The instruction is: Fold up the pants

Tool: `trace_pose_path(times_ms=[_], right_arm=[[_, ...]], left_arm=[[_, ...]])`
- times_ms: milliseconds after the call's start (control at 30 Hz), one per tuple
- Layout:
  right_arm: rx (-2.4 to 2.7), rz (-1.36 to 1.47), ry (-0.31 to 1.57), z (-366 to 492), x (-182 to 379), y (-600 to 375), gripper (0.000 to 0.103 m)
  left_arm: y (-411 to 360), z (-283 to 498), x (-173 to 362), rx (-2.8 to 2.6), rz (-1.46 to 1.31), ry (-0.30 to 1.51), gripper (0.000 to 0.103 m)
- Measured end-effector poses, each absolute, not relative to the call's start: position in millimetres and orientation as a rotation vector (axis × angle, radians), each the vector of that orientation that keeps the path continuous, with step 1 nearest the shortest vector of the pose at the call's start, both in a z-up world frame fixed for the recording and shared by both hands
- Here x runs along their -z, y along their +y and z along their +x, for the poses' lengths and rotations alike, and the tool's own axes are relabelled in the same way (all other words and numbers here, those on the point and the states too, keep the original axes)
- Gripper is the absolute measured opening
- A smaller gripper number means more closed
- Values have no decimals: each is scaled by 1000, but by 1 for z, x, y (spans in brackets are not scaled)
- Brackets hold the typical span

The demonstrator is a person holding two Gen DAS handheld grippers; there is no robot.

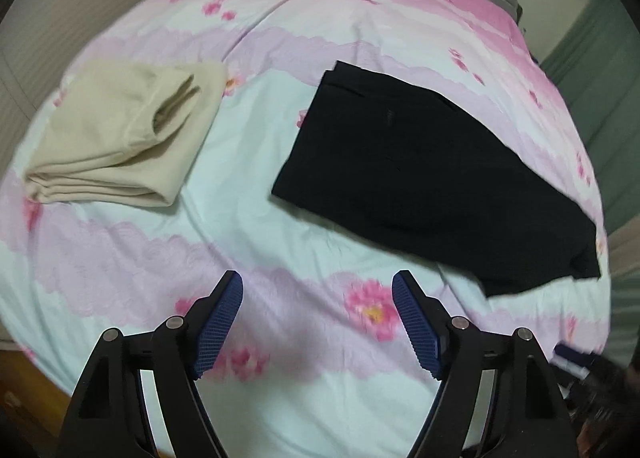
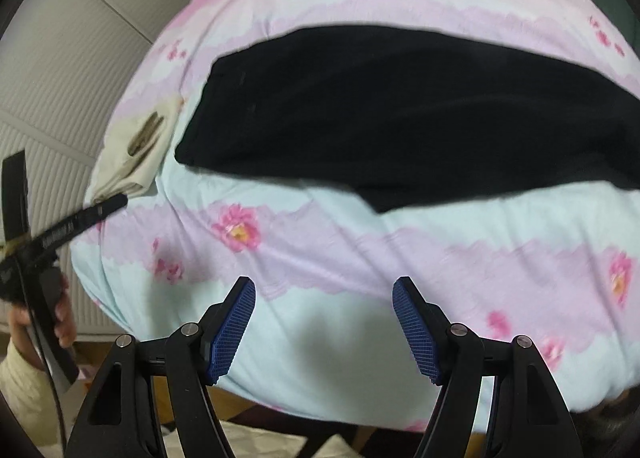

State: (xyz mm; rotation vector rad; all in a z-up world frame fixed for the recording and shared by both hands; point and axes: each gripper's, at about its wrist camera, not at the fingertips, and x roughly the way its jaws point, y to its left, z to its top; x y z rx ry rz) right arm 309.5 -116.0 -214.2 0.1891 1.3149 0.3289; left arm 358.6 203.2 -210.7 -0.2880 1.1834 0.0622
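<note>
Black pants [image 1: 420, 174] lie flat on the bed, folded lengthwise, waistband toward the far left; they fill the middle of the right wrist view [image 2: 400, 114]. My left gripper [image 1: 318, 286] is open and empty, above the bedspread, short of the pants' near edge. My right gripper [image 2: 324, 290] is open and empty, above the bed's near edge, in front of the pants. The left gripper's body and the hand holding it show at the left of the right wrist view [image 2: 44, 242].
A folded beige garment [image 1: 120, 134] lies on the left of the bed, also seen in the right wrist view [image 2: 136, 154]. The pink and mint flowered bedspread [image 1: 280, 242] covers the bed. White walls stand to the left, a green curtain [image 1: 600, 70] at right.
</note>
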Motion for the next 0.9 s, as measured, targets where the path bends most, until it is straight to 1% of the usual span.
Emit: trace_pose_path(times_ms=[167, 400, 500, 633, 667, 733, 800, 833, 867, 900], right_arm=[[-302, 106, 1354, 324, 232, -88, 72], [-178, 214, 1430, 353, 264, -98, 72], [-141, 235, 1452, 356, 274, -102, 72], [-77, 278, 1471, 355, 287, -109, 72], [-62, 289, 1474, 355, 289, -111, 72], [-37, 317, 1488, 353, 295, -117, 72], [-18, 329, 1497, 352, 298, -119, 72], [-10, 332, 1498, 352, 299, -121, 72], [-6, 331, 1498, 352, 300, -122, 72], [-9, 331, 1495, 352, 300, -122, 72]], left_arm=[[221, 393, 252, -23, -424, 1229, 77], [229, 428, 303, -19, -593, 1272, 77], [224, 438, 320, -8, -629, 1284, 77], [216, 452, 334, 5, -599, 1275, 77], [215, 455, 334, 10, -586, 1264, 75], [214, 461, 332, 7, -547, 1264, 70], [216, 467, 325, 14, -517, 1260, 54], [217, 468, 320, 11, -508, 1254, 48], [218, 468, 312, 7, -503, 1244, 36], [221, 467, 300, 5, -504, 1225, 30]])
